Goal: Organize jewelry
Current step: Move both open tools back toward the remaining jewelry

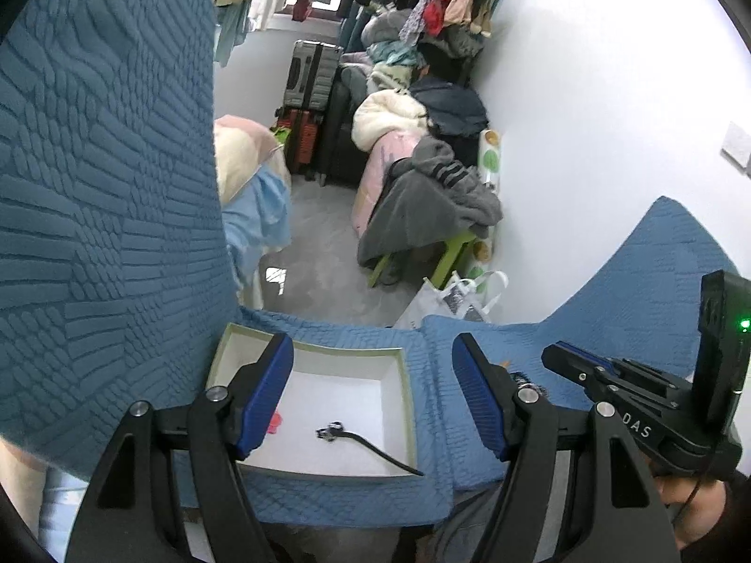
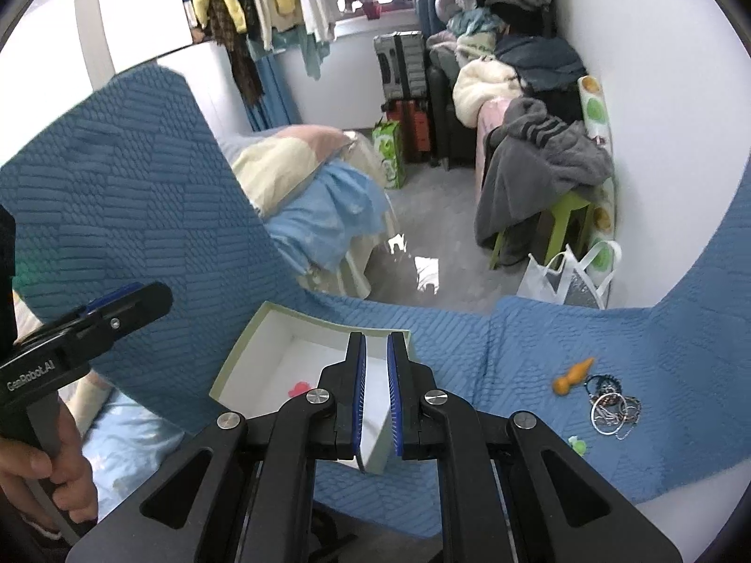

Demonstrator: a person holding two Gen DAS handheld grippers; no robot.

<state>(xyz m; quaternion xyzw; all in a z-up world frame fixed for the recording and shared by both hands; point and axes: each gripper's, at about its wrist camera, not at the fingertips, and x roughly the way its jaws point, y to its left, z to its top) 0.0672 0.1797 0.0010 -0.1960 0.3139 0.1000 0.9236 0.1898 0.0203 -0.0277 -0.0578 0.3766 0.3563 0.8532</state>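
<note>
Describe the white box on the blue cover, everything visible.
The box is a shallow, square, lidless tray, cardboard by its look, white inside with a pale green rim. It sits flat on the blue quilted cover. Inside lie a black strap-like piece with a small metal end and a small pink-red item near one wall. Neither gripper touches it.
</note>
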